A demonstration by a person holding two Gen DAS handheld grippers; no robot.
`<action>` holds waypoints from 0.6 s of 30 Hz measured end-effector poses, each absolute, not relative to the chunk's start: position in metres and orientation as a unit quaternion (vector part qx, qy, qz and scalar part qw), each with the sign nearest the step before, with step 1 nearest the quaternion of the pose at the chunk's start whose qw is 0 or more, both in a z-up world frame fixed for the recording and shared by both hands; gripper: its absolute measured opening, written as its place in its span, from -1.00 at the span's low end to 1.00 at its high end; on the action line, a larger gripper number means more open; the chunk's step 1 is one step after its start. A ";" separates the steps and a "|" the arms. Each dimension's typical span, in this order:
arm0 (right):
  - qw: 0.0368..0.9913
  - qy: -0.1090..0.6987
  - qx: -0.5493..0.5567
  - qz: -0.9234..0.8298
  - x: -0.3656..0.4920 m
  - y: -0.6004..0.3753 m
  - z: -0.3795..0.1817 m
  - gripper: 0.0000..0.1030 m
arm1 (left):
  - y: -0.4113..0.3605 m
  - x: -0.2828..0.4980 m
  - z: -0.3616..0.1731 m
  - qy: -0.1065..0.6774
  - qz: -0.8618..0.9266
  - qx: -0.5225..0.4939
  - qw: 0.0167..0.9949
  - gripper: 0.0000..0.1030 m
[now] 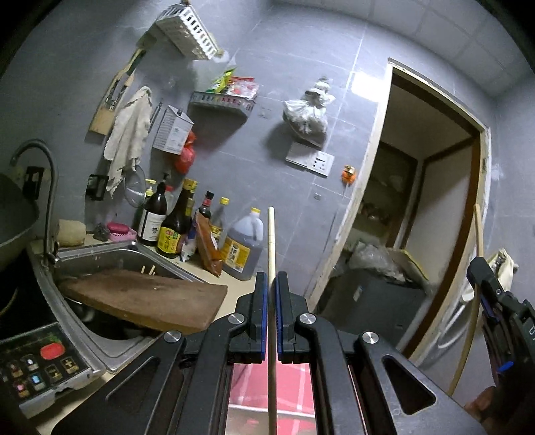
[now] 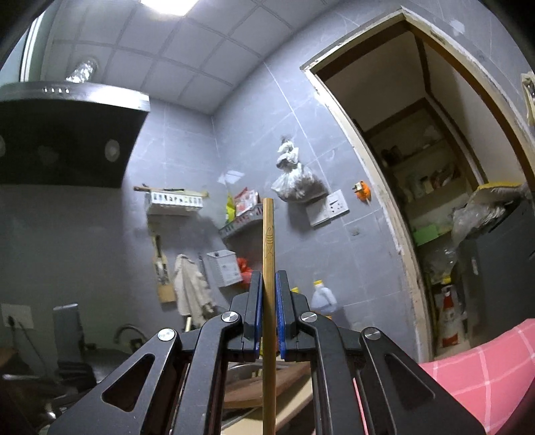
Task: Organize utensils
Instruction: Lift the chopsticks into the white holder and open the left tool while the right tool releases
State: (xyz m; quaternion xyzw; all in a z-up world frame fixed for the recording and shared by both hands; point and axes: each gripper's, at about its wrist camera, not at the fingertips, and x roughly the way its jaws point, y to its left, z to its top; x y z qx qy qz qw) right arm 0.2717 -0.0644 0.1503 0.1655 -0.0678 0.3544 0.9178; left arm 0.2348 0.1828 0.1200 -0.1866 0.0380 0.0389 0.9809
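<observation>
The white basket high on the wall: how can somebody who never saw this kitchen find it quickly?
Start at the sink and look up the grey tiled wall, past the hanging cloth. The white basket sits highest, above the grey shelf of packets. Only it is white with a row of slots.

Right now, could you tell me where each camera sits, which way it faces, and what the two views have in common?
Left wrist: on the left gripper, facing the grey tiled wall, sink and bottles; its shut jaws hold a pale chopstick, and the right gripper shows at the right edge.
Right wrist: on the right gripper, tilted up toward the range hood and ceiling; its shut jaws hold a darker chopstick, and a pink checked sleeve shows lower right.
Shared: the doorway, the hanging plastic bag and the white wall rack.
</observation>
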 end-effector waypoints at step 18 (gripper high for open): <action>0.937 -0.070 0.147 0.308 0.285 -0.063 0.107 -0.89 | 0.173 0.240 0.070 0.007 0.089 -0.176 0.980 -0.95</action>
